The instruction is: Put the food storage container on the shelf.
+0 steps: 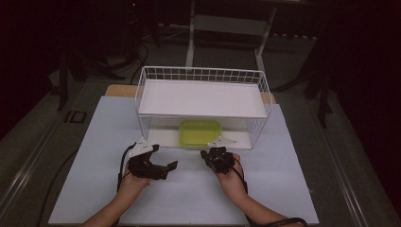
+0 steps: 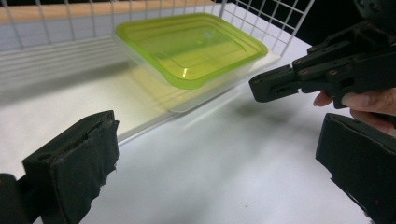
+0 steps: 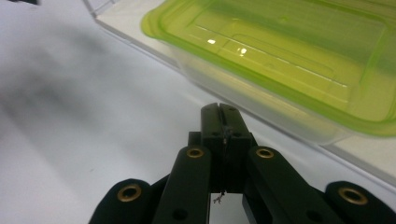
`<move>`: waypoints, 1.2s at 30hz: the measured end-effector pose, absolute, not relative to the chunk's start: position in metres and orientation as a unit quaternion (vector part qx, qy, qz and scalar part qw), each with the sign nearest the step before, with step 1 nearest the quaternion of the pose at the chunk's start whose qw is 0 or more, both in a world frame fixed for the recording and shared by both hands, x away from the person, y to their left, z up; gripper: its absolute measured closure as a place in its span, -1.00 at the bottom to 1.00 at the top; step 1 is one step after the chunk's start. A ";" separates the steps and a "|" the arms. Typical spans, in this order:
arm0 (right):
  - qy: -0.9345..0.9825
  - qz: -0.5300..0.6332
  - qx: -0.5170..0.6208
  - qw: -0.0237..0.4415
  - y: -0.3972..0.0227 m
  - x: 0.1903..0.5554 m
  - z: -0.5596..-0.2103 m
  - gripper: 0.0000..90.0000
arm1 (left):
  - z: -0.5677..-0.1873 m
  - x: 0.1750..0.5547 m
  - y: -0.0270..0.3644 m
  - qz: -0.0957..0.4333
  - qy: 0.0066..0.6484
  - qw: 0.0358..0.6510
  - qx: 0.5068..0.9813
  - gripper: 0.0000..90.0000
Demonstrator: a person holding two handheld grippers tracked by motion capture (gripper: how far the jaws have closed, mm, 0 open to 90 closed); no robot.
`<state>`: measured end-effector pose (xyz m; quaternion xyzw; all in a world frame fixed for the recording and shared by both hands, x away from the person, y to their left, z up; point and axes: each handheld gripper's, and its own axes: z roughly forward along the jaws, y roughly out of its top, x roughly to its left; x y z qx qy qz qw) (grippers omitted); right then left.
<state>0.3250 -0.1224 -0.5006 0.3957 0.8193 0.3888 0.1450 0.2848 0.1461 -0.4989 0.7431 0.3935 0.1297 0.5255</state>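
— Container [image 1: 200,133], high view: green-lidded, on white rack's [image 1: 146,99] lower shelf, just beyond both grippers?
— Yes. Left gripper [image 1: 166,166] view: jaws spread wide, empty; container ahead between them. Right gripper [image 1: 208,153] view: jaws pressed together, empty; container just past tips.

Black tool [image 3: 219,121] links, brass rivets; grey plate [image 1: 140,147]; cable [image 1: 124,161].
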 end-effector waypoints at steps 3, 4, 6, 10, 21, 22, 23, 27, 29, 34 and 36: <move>0.817 0.387 0.402 0.146 -0.120 0.331 -0.503 1.00 | -0.502 0.283 0.147 0.142 0.389 0.527 0.742 -1.00; 0.816 0.388 0.402 0.149 -0.118 0.333 -0.504 1.00 | -0.503 0.283 0.147 0.147 0.388 0.529 0.741 -1.00; 0.814 0.388 0.404 0.151 -0.117 0.337 -0.505 1.00 | -0.504 0.283 0.147 0.154 0.388 0.531 0.737 -1.00; 0.813 0.385 0.408 0.155 -0.113 0.346 -0.507 1.00 | -0.504 0.282 0.147 0.161 0.386 0.538 0.732 -1.00; 0.807 0.375 0.423 0.171 -0.106 0.367 -0.515 1.00 | -0.505 0.281 0.145 0.155 0.377 0.540 0.737 -1.00; 0.805 0.375 0.426 0.170 -0.105 0.370 -0.514 1.00 | -0.505 0.280 0.144 0.156 0.374 0.536 0.740 -1.00; 0.804 0.376 0.428 0.168 -0.105 0.372 -0.514 1.00 | -0.505 0.280 0.144 0.159 0.372 0.537 0.740 -1.00; 0.795 0.382 0.439 0.168 -0.106 0.381 -0.514 1.00 | -0.504 0.279 0.144 0.165 0.367 0.535 0.743 -1.00; 0.792 0.386 0.442 0.168 -0.106 0.384 -0.515 1.00 | -0.503 0.278 0.145 0.166 0.368 0.536 0.741 -1.00; 0.791 0.385 0.443 0.173 -0.103 0.389 -0.514 1.00 | -0.502 0.278 0.148 0.167 0.370 0.540 0.738 -1.00; 0.790 0.386 0.443 0.173 -0.103 0.391 -0.514 1.00 | -0.501 0.278 0.148 0.168 0.369 0.540 0.738 -1.00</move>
